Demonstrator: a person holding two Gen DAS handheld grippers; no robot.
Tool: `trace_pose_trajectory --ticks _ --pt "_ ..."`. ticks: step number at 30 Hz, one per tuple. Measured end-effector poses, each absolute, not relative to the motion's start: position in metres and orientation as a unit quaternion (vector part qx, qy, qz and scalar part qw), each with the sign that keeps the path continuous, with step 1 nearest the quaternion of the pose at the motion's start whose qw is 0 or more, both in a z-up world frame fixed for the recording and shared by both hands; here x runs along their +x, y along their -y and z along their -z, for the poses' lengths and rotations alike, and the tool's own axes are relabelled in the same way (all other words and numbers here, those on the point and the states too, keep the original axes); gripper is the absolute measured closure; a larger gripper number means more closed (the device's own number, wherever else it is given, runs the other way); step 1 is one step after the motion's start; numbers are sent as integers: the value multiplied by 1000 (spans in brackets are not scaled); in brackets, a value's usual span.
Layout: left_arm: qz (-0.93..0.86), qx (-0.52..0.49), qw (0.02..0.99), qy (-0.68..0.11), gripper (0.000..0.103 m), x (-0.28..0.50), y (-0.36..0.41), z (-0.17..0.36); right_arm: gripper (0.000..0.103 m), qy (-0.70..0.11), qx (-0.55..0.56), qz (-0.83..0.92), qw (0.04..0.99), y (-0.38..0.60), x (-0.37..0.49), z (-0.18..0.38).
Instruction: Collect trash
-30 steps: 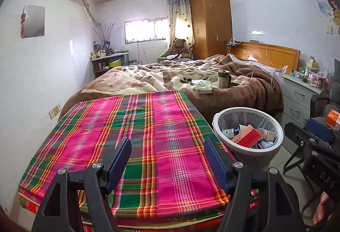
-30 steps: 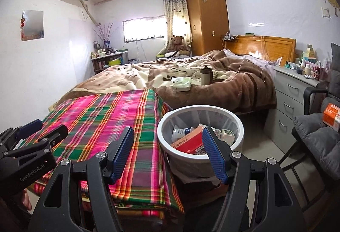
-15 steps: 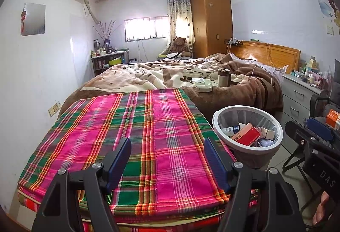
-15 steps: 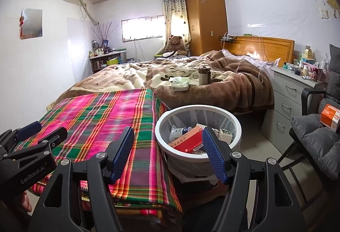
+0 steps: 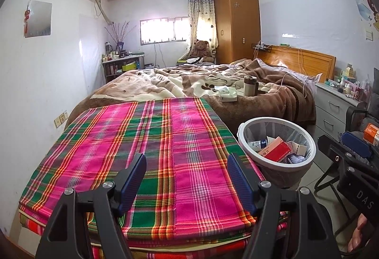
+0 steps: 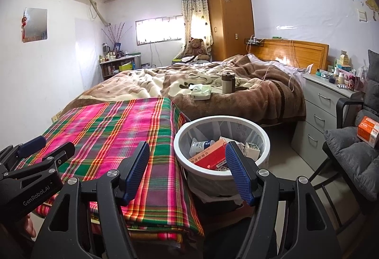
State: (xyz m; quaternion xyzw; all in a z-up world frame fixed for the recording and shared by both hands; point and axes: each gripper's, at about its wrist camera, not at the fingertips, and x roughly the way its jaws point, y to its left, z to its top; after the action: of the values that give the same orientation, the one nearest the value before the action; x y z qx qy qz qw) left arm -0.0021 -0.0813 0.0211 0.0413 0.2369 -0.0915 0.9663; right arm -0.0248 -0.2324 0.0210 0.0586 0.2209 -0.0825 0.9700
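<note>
Both grippers have drawn back slightly over the last second. The left gripper (image 5: 187, 178) hangs wide open and empty above the pink-and-green plaid cloth (image 5: 146, 145); the right gripper (image 6: 187, 164) gapes empty too, with the white mesh trash basket (image 6: 260, 133) of discarded cartons just ahead. Nothing loose remains nearby, so collecting looks nearly finished.

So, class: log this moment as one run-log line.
left gripper: open, empty | right gripper: open, empty | bin: holds boxes | cloth: bare
</note>
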Motion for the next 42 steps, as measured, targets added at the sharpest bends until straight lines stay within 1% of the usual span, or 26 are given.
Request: trace_pose_trajectory --ticks 42 --pt "90 40 967 -235 32 -1 82 -20 35 -224 59 77 970 230 -25 -22"
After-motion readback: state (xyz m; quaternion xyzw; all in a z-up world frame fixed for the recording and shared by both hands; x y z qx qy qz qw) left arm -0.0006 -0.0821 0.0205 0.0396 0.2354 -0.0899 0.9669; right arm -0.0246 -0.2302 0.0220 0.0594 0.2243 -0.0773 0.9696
